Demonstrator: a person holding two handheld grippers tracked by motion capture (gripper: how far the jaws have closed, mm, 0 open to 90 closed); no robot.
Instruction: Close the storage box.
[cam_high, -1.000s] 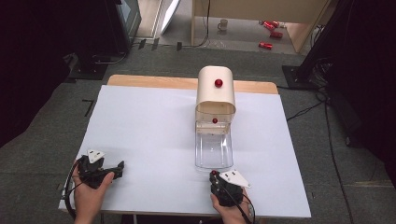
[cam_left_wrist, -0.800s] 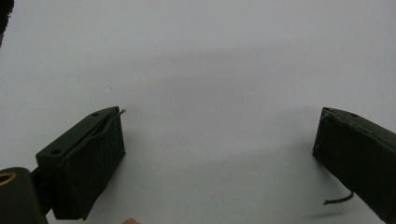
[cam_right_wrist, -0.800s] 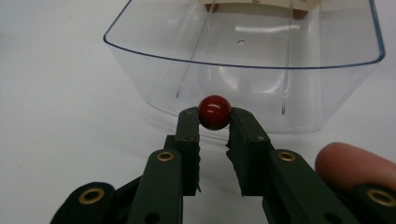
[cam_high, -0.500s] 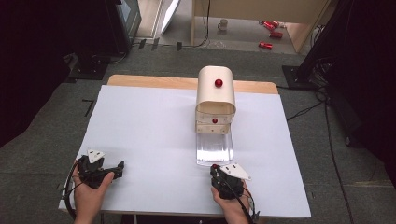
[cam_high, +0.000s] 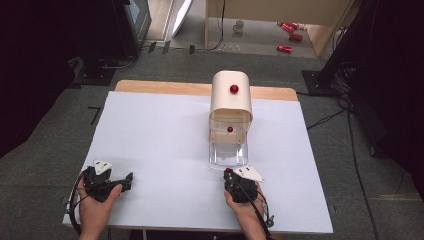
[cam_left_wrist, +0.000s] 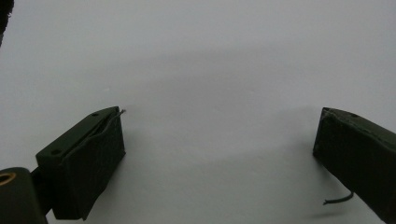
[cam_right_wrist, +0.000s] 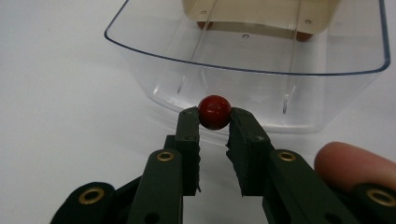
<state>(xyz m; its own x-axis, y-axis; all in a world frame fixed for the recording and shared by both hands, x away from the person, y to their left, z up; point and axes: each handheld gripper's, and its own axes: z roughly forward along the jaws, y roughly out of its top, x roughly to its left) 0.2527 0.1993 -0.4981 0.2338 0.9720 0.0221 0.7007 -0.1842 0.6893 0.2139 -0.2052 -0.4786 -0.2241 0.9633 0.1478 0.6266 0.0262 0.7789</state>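
1. Black jaws of the right gripper (cam_right_wrist: 214, 122) were pinched on a small red knob (cam_right_wrist: 214, 111), which sat between their tips at the front of a clear plastic drawer (cam_right_wrist: 247, 51).
2. That drawer stood pulled out toward the person from the bottom of a cream cabinet (cam_high: 230, 97), its clear wall just behind the knob; in the high view the right gripper (cam_high: 229, 173) sat at the drawer's near edge.
3. A fingertip (cam_right_wrist: 355, 163) showed beside the right-hand jaw in the right gripper view.
4. The cabinet stood at the far middle of the white table (cam_high: 160, 135) — a second red knob (cam_high: 233, 89) sat on its rounded top.
5. The left gripper (cam_high: 131, 178) lay well apart at the table's near left, held in the left hand (cam_high: 97, 207) — its jaws stood wide open over bare white surface, holding nothing.
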